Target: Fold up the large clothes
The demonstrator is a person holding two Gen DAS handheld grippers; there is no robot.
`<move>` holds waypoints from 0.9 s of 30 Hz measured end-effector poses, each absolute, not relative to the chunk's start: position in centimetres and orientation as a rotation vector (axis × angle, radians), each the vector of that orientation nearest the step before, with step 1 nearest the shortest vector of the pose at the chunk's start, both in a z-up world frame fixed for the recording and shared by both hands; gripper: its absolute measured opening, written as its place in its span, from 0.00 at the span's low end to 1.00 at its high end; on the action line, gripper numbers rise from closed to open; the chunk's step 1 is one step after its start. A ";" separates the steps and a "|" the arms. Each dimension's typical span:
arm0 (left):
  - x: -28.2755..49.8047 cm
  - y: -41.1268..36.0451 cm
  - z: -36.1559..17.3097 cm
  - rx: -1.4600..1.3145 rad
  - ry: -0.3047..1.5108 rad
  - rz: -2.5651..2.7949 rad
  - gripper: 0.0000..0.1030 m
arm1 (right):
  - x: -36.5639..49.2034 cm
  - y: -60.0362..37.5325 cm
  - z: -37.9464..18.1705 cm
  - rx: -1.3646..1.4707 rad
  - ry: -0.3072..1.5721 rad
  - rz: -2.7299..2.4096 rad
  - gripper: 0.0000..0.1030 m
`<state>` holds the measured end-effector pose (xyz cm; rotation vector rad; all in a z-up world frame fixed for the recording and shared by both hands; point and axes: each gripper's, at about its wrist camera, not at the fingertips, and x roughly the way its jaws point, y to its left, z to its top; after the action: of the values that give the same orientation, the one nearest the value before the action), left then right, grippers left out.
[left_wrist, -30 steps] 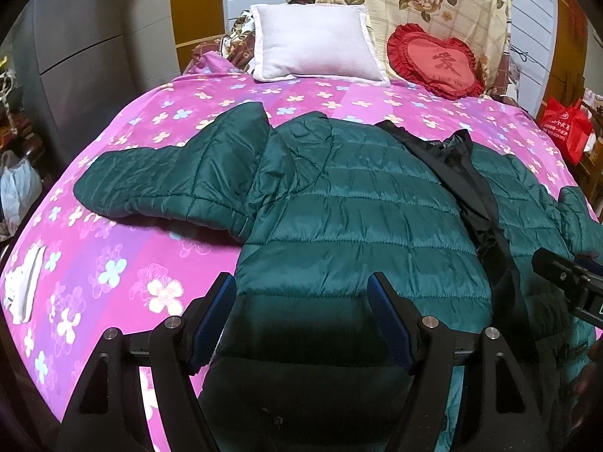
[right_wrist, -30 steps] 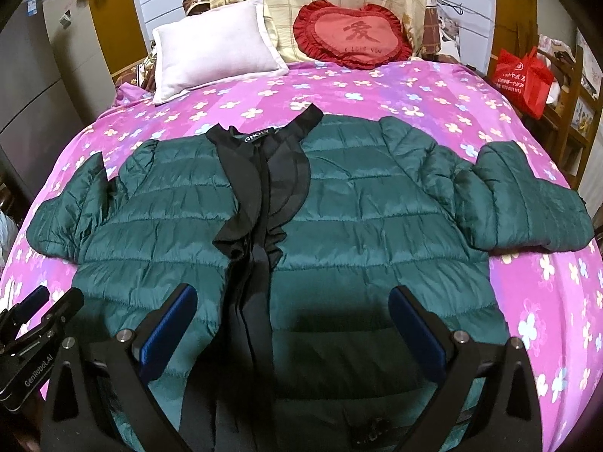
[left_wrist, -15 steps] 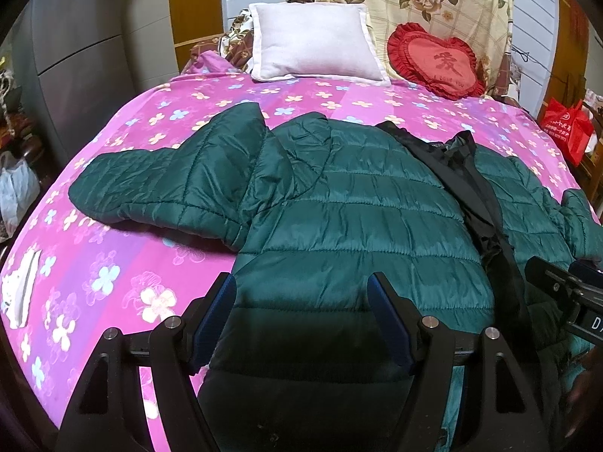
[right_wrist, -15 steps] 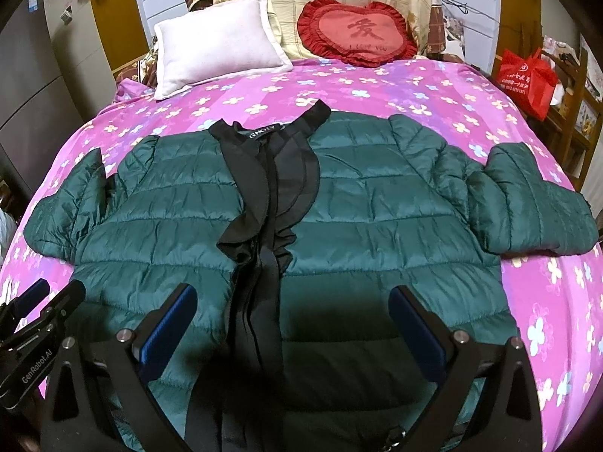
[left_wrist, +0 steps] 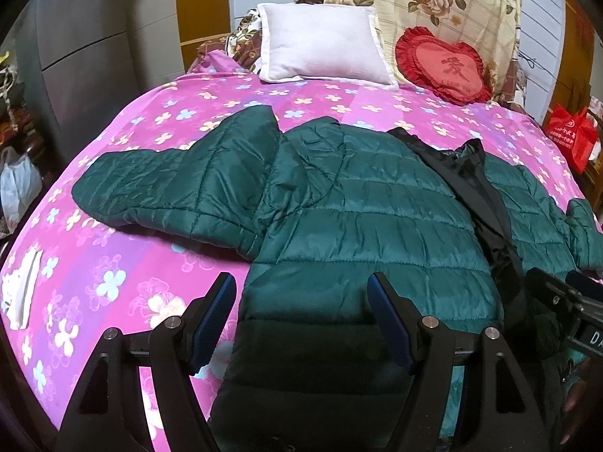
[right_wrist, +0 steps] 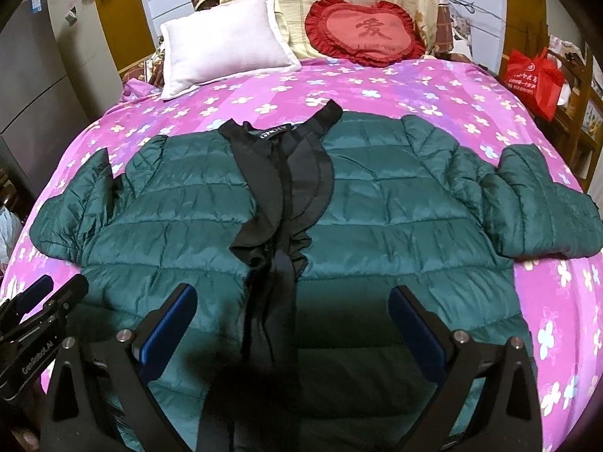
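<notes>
A: Bed with pink flowered cover (right_wrist: 414, 86), rounded by the lens. Dark green quilted puffer jacket (right_wrist: 377, 207) spread front-up across its middle, collar toward the headboard, both sleeves out sideways. Not a fold in it yet, by my reading.

B: Risk one: bulk. That slick padded shell looks springy; any fold may slide back open unless pressed down.

A: Black ruffled placket with collar (right_wrist: 286, 188) runs down the centre, loose and rumpled. Fold over it as it lies and I judge it will bunch into a ridge.

B: Jacket's left-side sleeve (left_wrist: 181, 192) lies humped, with shadow under its near edge. Grab only the top layer there and the sleeve twists.

A: Left gripper (left_wrist: 301, 320) spread wide, holding nothing, straddling the jacket's side edge near the hem. Right gripper (right_wrist: 290, 324) likewise wide and empty, over the lower front beside the placket.

B: Hem itself sits in shadow below both tools; cannot tell how it lies. A blind pinch could take the bedcover too.

A: White pillow (right_wrist: 222, 45), red heart-shaped cushion (right_wrist: 365, 30): well apart from the jacket.
</notes>
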<state>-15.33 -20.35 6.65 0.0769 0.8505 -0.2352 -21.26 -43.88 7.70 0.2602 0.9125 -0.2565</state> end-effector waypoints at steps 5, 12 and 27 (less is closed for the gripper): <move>-14.6 -19.3 6.9 0.054 0.859 -0.229 0.54 | -20.8 -43.2 7.3 0.247 0.922 -0.243 1.00; -11.6 -13.7 8.1 -0.048 0.851 -0.151 0.54 | -20.7 -43.1 7.3 0.248 0.919 -0.236 1.00; -0.7 2.9 5.5 -0.287 0.853 0.178 0.54 | -20.0 -42.0 6.8 0.224 0.944 -0.198 1.00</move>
<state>-0.69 2.88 5.49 -0.2873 0.8530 0.1779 -20.00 -42.00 6.80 0.2235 0.9439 -0.1984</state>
